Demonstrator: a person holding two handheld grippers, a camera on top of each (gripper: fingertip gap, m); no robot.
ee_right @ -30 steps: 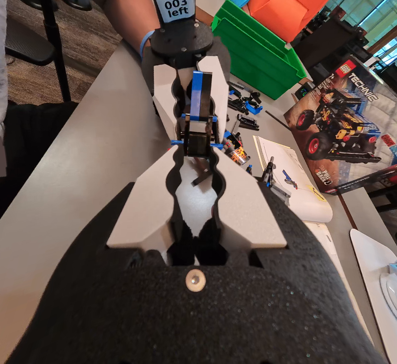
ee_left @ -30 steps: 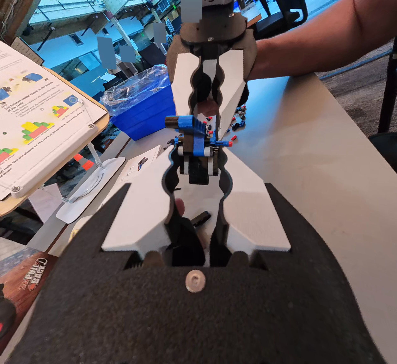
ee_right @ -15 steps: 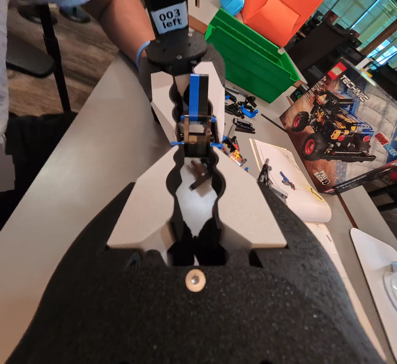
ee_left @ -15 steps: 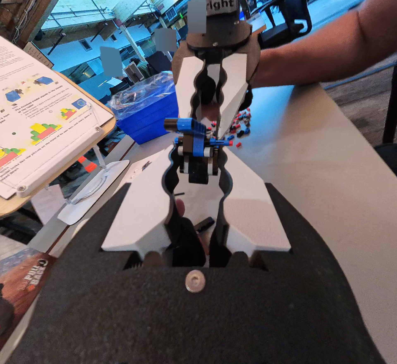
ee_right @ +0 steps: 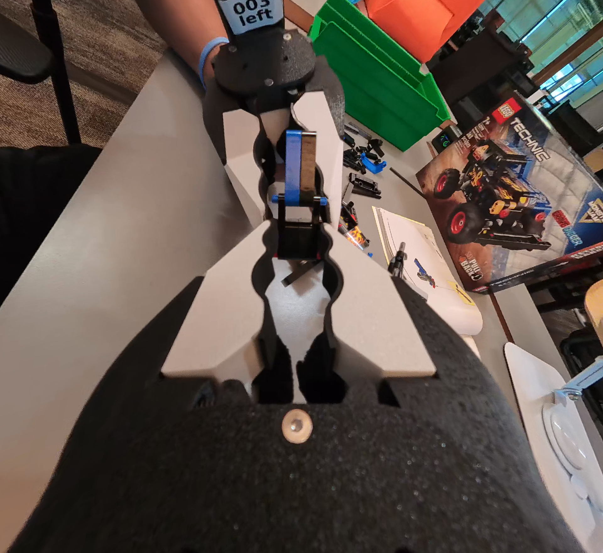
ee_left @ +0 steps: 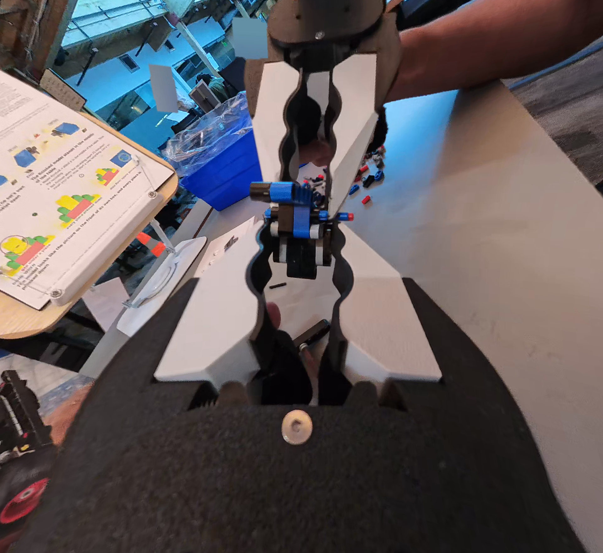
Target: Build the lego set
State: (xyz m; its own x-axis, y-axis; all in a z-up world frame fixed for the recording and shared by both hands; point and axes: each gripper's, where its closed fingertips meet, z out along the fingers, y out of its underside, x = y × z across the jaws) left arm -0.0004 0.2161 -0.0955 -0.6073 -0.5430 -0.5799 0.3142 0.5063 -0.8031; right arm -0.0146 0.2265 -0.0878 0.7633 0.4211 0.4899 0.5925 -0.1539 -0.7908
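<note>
- A small black-and-blue Technic sub-assembly (ee_left: 298,231) is pinched mid-frame by the left gripper (ee_left: 298,234), above the table (ee_left: 473,244).
- The same sub-assembly is clamped from the opposite end by the right gripper (ee_right: 298,237).
- Early stage is judged: loose parts (ee_right: 362,159) are scattered right of centre, unused.

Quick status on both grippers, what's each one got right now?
Left gripper: closed on the black and blue lego assembly, held above the table.
Right gripper: closed on the same assembly's other end.
</note>
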